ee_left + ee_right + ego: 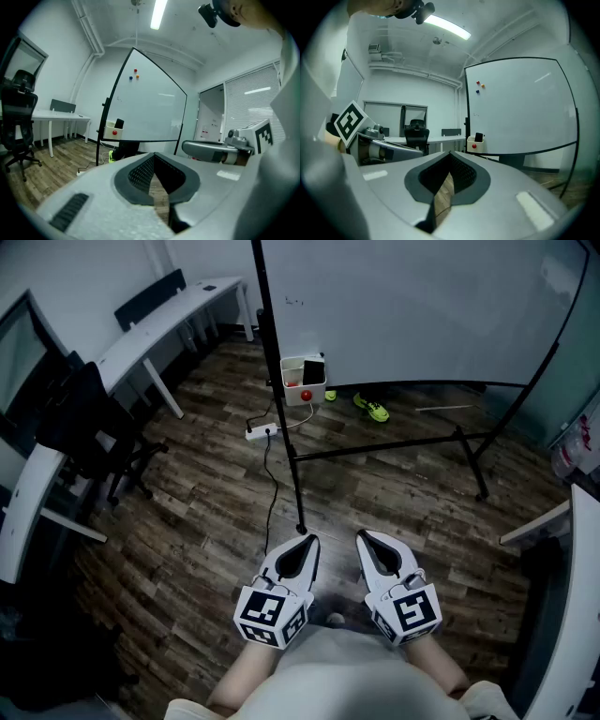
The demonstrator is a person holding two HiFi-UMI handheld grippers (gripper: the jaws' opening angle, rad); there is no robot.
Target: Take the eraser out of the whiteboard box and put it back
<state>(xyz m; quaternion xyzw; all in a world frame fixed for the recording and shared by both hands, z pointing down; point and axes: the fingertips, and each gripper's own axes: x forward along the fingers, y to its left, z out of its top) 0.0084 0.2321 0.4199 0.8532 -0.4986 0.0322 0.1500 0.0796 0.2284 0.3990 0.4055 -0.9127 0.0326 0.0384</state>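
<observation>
A white whiteboard box [302, 381] hangs at the lower left corner of the whiteboard [422, 306]. A black eraser [314, 370] stands upright in it, above a red round thing [306, 395]. The box [111, 131] and eraser [119, 123] show small and far off in the left gripper view, as do the box [475, 143] and eraser [478, 137] in the right gripper view. My left gripper [309, 540] and right gripper [364, 536] are held side by side close to my body, far from the box. Both are shut and empty.
The whiteboard's black stand legs [384, 446] spread over the wooden floor between me and the box. A power strip [262, 431] with its cable and a pair of green shoes [372, 409] lie below the board. White desks [159, 324] and a black office chair [89, 423] stand at the left.
</observation>
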